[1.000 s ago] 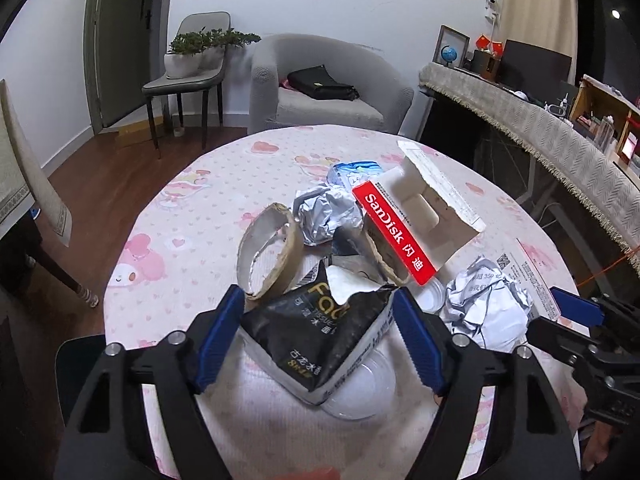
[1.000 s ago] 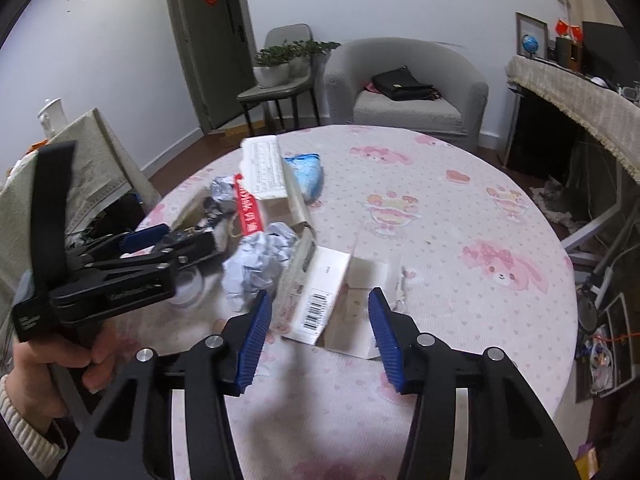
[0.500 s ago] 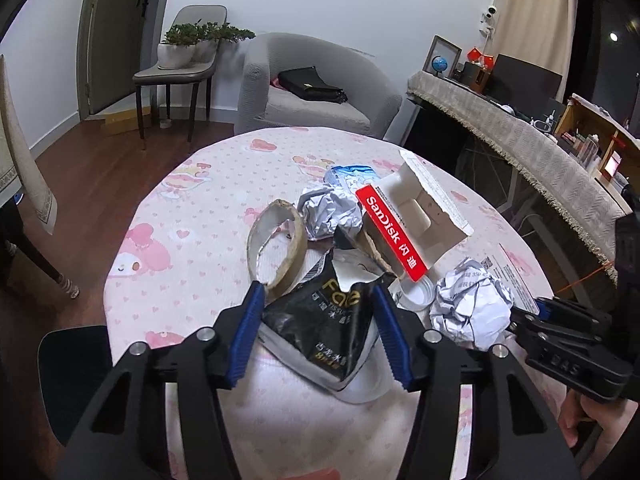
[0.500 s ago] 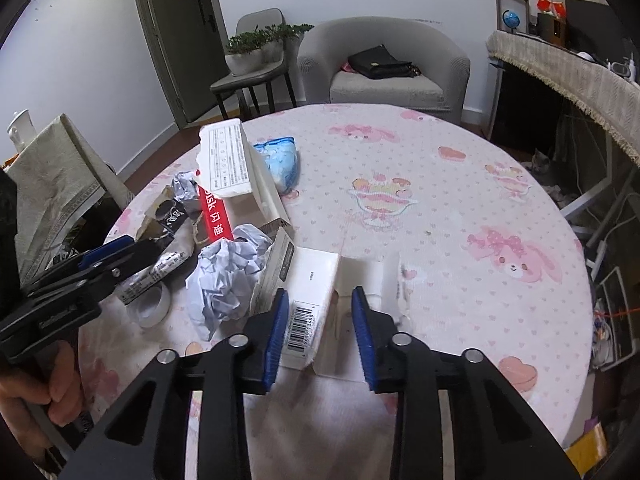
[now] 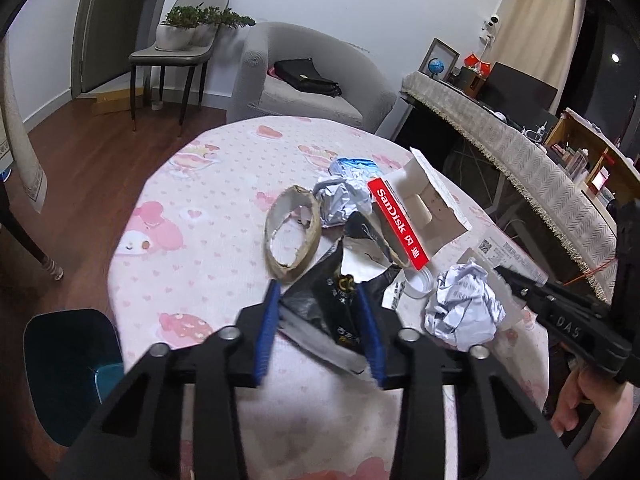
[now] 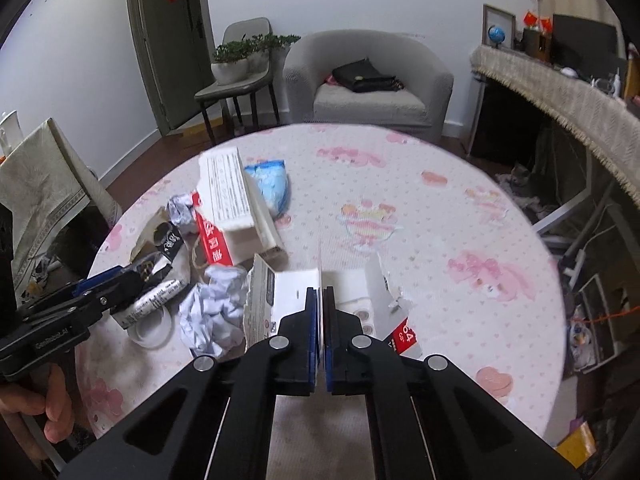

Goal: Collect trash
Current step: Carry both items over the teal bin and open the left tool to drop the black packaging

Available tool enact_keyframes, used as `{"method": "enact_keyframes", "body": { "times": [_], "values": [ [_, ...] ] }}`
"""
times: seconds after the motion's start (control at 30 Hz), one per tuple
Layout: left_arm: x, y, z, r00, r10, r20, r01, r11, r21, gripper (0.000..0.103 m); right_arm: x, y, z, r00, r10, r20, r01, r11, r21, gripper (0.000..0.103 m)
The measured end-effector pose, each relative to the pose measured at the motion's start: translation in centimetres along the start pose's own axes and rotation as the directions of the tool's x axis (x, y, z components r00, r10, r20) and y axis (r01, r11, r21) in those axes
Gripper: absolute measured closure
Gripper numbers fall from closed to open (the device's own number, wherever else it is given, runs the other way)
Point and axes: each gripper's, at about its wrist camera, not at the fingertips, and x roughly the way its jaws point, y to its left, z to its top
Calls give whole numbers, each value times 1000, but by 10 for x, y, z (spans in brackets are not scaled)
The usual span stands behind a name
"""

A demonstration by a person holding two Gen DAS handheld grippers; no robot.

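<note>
Both rigs are built pretty much the same: the left gripper (image 5: 320, 320) and right gripper (image 6: 321, 320) are made of matte black plastic linkages, with round silver screw heads set at the pivots. Blue ribbed pads (image 5: 266, 332) are fitted along the inside of each finger. White lettering is printed on the black side bodies, only partly readable. No sleeves are clearly seen.

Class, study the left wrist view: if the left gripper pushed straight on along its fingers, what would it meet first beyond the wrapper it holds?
Probably the cardboard tape ring, just ahead of the left gripper and its black wrapper; depth is uncertain.
</note>
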Motion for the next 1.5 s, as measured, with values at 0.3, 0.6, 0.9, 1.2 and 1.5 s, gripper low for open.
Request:
{"method": "enact_keyframes", "body": {
  "times": [0.3,0.6,0.9,1.2,1.5],
  "values": [
    [-8,0,0,1000,-17,13,16,1000,16,85,-21,7,11,998,0,64,-1,1000,7,100],
    [-27,5,4,998,-16,53,15,1000,18,92,-35,25,17,996,3,90,0,999,-32,102],
    [-62,8,14,991,-13,135,11,1000,18,93,-60,35,27,984,-21,176,28,999,-39,102],
    [-88,25,14,986,49,159,-52,998,18,93,-65,74,32,980,52,191,-35,995,-92,102],
    [-109,66,10,977,131,168,-129,991,-21,94,-55,128,35,977,133,169,-107,982,-153,102]
  ]
}}
